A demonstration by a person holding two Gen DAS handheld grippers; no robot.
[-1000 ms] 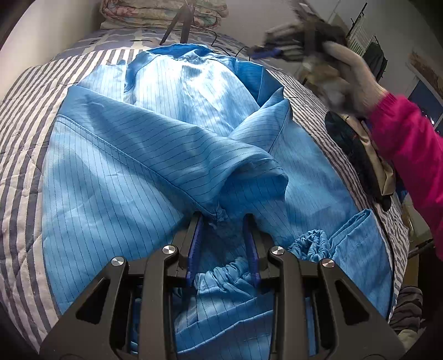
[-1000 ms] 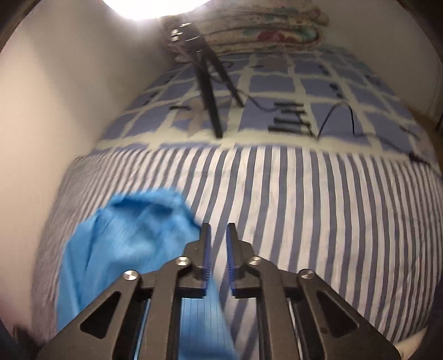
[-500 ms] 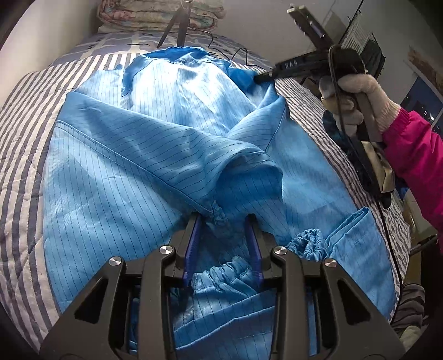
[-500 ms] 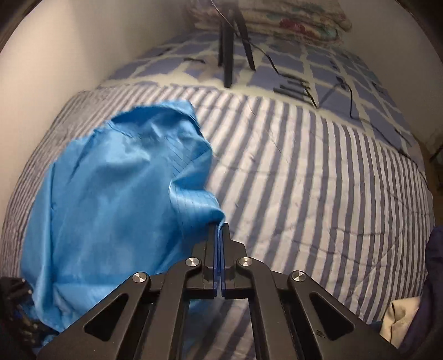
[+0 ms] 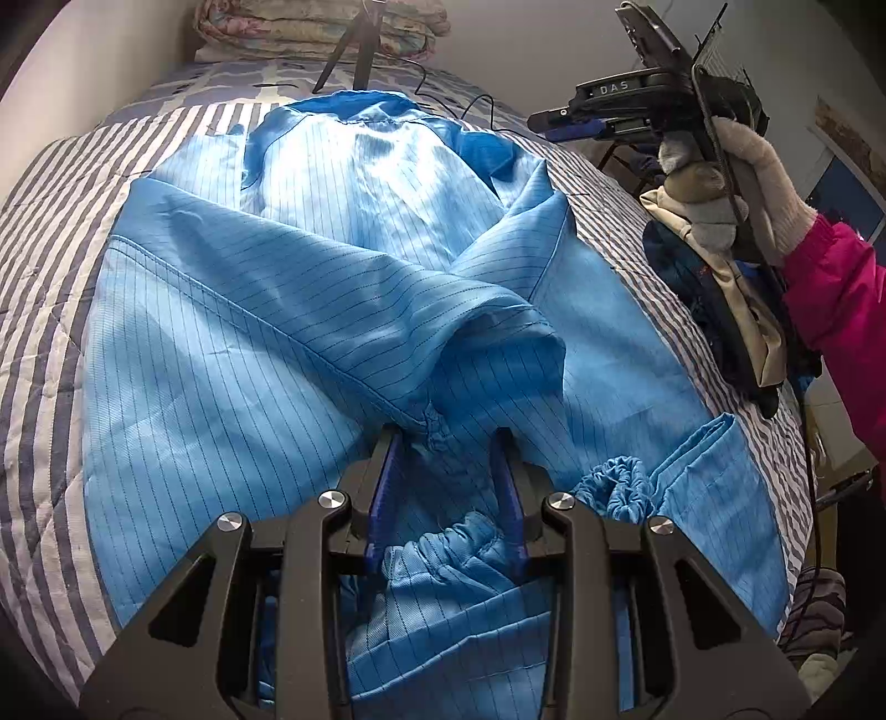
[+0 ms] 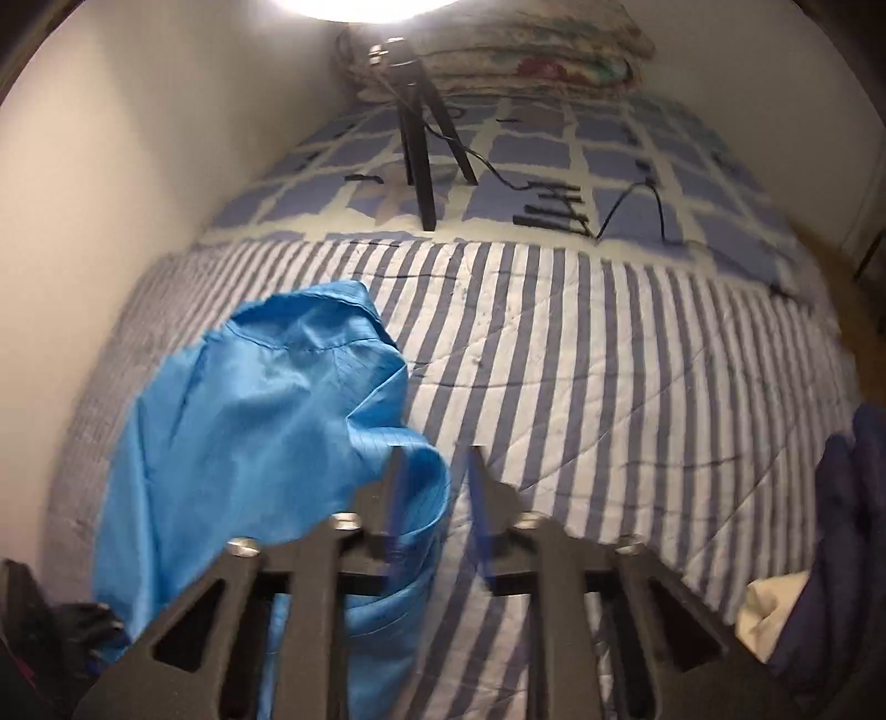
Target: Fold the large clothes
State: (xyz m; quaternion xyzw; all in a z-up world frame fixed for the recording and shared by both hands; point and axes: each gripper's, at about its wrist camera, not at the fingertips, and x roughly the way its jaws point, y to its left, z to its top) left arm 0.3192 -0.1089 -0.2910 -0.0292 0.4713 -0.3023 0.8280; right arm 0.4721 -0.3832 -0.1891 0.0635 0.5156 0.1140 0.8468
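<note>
Released since before, right hand-held gripper (image 6: 434, 471) gapes beside the blue garment (image 6: 249, 443); left hand-held gripper (image 5: 448, 459) spread.

The right gripper's fingers (image 6: 477, 487) and the tripod (image 6: 412, 127) are motion-blurred.

**Bed layout**

Garment (image 5: 310, 310) spread on quilt (image 5: 44, 266), sleeve folded across its middle. Tripod (image 6: 418, 160) and folded bedding (image 6: 531, 50) at far end. Heap of clothes (image 5: 725, 310) on right edge.
</note>
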